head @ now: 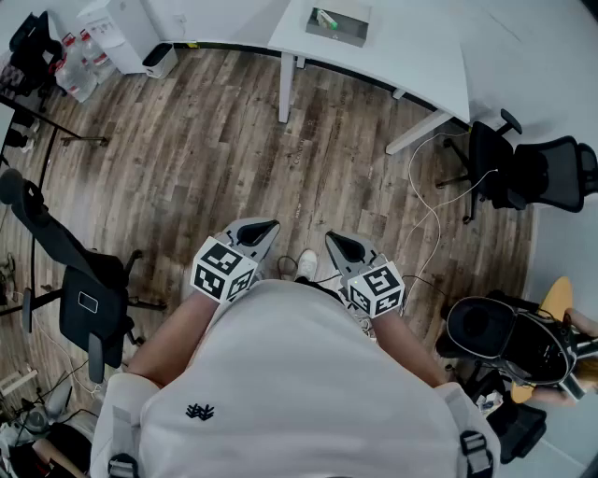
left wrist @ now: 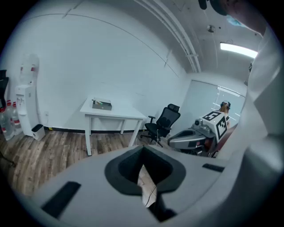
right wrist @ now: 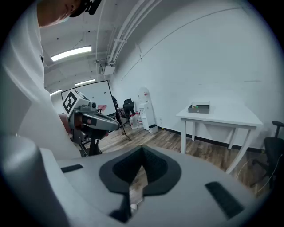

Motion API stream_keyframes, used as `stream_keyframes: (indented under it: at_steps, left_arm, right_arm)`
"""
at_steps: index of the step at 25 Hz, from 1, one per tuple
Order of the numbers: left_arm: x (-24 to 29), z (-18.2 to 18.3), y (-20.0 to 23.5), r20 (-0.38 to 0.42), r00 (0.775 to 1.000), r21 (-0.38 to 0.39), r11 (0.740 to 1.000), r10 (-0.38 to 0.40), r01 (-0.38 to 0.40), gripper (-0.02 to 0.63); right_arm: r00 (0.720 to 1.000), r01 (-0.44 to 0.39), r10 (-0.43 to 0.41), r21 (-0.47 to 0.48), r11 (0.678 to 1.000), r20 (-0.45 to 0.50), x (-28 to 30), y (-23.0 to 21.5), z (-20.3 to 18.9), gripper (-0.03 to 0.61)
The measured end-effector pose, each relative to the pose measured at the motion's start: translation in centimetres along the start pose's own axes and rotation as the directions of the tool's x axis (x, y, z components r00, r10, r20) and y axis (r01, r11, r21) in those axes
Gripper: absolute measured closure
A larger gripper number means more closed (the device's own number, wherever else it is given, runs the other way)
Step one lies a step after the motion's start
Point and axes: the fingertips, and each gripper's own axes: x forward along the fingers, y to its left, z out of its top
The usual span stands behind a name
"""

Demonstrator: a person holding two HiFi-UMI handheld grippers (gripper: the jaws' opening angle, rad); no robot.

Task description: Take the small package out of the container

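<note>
Holding my left claw point(head: 265, 228) and right claw point(head: 334, 240) clenched, empty; only head view looks into the container point(head: 337, 25) on the counter point(head: 416, 56).

A wood plank floor point(head: 215, 140) fills the head view. A white tabletop point(head: 420, 56) stands at 1 o'clock. A water dispenser point(head: 117, 28), water bottles point(head: 79, 70) and a bin point(head: 160, 60) sit at 11 o'clock. A black office chair point(head: 84, 299) stands near 9 o'clock. A second black chair point(head: 537, 173) stands between 2 and 3 o'clock, with a white cable point(head: 425, 201) beside it.

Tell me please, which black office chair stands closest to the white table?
The black office chair at the head view's upper right, beside the white table; the others stand farther off.
</note>
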Motion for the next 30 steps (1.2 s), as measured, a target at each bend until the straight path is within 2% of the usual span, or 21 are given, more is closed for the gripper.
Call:
stream_keyframes:
  at_steps: [10,17,21,25,30]
  left_arm:
    - [4.8,3.4,-0.5,-0.003,0.999,-0.009,0.999,0.054,-0.054,0.607]
    - [8.3,5.3,-1.0,0.004,0.996,-0.007,0.996,0.093,-0.093,0.607]
    - [9.9,6.7,-1.5,0.0,0.995,-0.009,0.995,0.096,-0.096,0.607]
    - [11.6,7.7,-0.4,-0.011,0.995,0.018,0.995,0.099,-0.098,0.606]
    - [13.6,9.2,2.7,0.014,0.998,0.047,0.997,0.061,-0.061,0.606]
  right_arm:
    - [1.0,-0.025,0.025,0.01,1.0,0.012,-1.7,-5.8,0.7,0.572]
    - [0.997,-0.079,0.08,-0.023,0.997,0.023,-2.0,-9.7,0.9,0.571]
    - [0.995,-0.095,0.094,0.01,0.995,0.044,-2.0,-11.7,1.8,0.569]
    - [0.994,-0.086,0.085,0.009,0.996,0.067,-1.1,-13.5,2.8,0.568]
    - [0.997,-0.043,0.043,0.012,0.999,0.06,1.4,-15.8,3.6,0.568]
